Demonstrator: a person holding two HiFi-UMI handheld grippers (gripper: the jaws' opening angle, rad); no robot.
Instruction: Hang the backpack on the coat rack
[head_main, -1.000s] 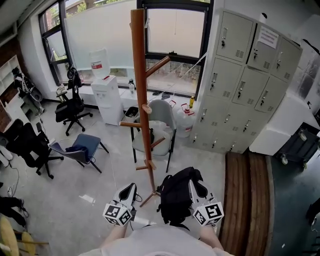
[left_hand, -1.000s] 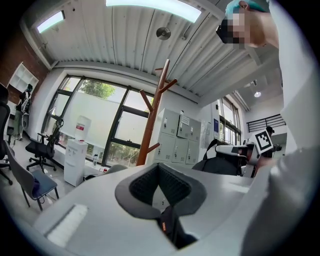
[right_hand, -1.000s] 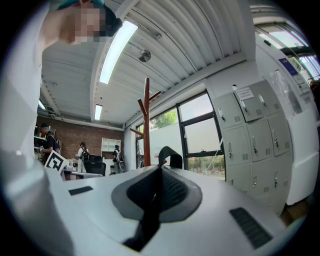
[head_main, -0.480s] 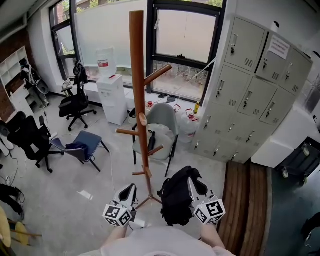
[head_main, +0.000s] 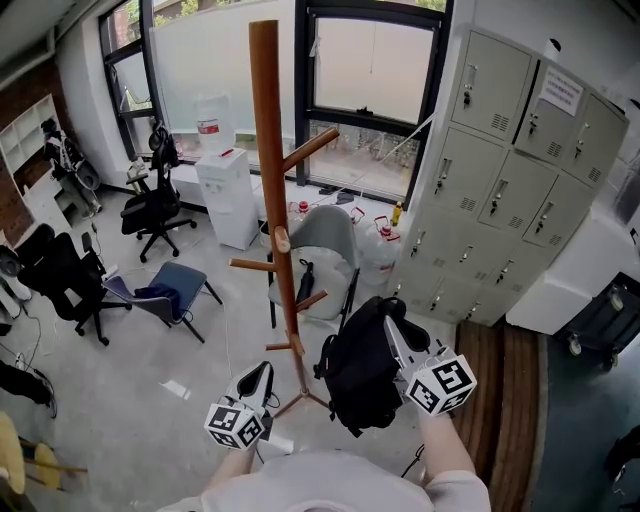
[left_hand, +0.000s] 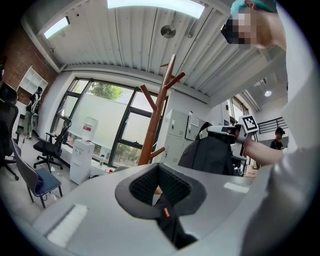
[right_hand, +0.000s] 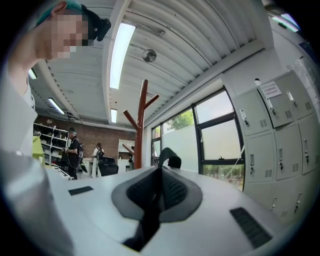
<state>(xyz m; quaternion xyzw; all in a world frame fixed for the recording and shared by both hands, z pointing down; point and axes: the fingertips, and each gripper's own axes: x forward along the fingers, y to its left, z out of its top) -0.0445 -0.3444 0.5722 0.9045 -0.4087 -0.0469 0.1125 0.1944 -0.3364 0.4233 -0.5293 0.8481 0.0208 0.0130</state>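
Head view: bulky black backpack (head_main: 362, 365) in right gripper (head_main: 393, 332) fingers (head_main: 402, 352); left gripper (head_main: 262, 372) seemingly closed.

Tall dark-framed windows (head_main: 370, 70) face a pale floor (head_main: 150, 370); grey lockers (head_main: 500, 170) stand right, a white water dispenser (head_main: 228, 195) and black office chairs (head_main: 150, 205) at the left

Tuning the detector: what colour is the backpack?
Black. The backpack shows best in the head view.

Grey floor (head_main: 150, 420) carries coat rack (head_main: 268, 150), office chairs (head_main: 150, 208), water dispenser (head_main: 228, 195), lockers (head_main: 490, 180) & grey chair (head_main: 325, 235).
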